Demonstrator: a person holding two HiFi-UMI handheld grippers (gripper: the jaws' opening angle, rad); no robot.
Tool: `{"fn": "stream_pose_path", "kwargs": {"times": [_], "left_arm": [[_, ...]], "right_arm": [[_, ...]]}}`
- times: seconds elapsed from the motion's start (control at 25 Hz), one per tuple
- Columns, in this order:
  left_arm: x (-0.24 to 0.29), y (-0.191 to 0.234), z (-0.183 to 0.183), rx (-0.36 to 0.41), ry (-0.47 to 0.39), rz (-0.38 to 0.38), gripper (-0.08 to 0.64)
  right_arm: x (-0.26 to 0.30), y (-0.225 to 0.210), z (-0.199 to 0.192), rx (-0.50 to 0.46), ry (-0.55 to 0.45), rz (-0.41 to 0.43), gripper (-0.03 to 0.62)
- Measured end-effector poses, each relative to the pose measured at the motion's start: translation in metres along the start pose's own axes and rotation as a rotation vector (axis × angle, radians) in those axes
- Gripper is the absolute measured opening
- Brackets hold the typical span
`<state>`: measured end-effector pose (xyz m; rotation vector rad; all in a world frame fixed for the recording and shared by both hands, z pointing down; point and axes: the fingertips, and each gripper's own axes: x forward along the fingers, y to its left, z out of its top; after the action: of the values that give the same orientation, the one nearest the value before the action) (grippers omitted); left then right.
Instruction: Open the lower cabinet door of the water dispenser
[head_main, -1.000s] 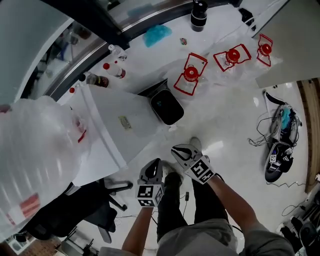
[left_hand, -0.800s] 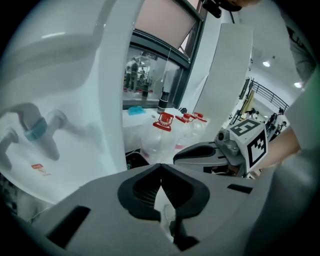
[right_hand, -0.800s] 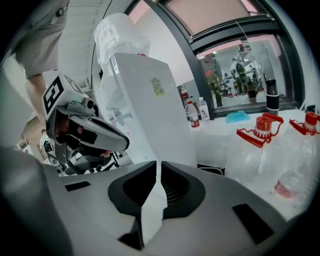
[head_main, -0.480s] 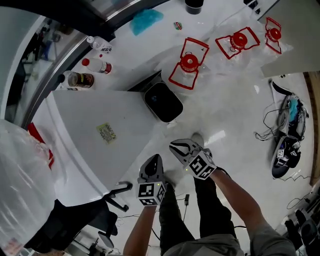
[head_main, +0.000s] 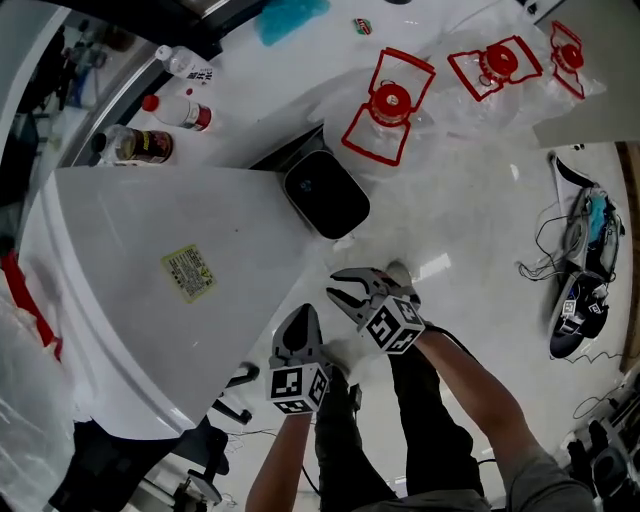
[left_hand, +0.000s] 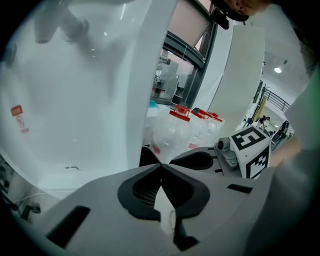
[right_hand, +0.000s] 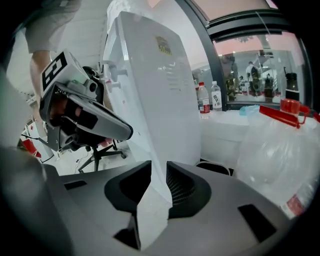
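The white water dispenser fills the left of the head view, seen from above; its lower cabinet door does not show there. My left gripper hangs beside its front corner, jaws meeting at the tips with nothing between them. Just right of it, my right gripper has just been opening; a narrow gap stands between its jaws, empty, in line with the dispenser's edge. Neither touches the dispenser.
A black bin stands right behind the dispenser. Water jugs with red handles crowd the floor beyond. Bottles sit on a ledge. An office chair base lies left of the person's legs; cables lie right.
Both grippers have sunk lower beside the dispenser, which now looks larger in the head view. The right gripper's jaws have parted; the left stays shut.
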<state>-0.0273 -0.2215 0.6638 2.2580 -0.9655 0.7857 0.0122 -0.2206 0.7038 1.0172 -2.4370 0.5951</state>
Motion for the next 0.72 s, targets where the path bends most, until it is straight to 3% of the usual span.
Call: {"fn": "stream_pose_path", "kwargs": {"times": [0.44, 0.72], "left_arm": [[0.012, 0.025, -0.035, -0.067, 0.023, 0.052, 0.009], [0.017, 0.034, -0.051, -0.115, 0.038, 0.067, 0.009]], "right_arm": [[0.083, -0.011, -0.054, -0.093, 0.078, 0.028, 0.168], [0.118, -0.019, -0.071, -0.180, 0.107, 0.027, 0.178]]}}
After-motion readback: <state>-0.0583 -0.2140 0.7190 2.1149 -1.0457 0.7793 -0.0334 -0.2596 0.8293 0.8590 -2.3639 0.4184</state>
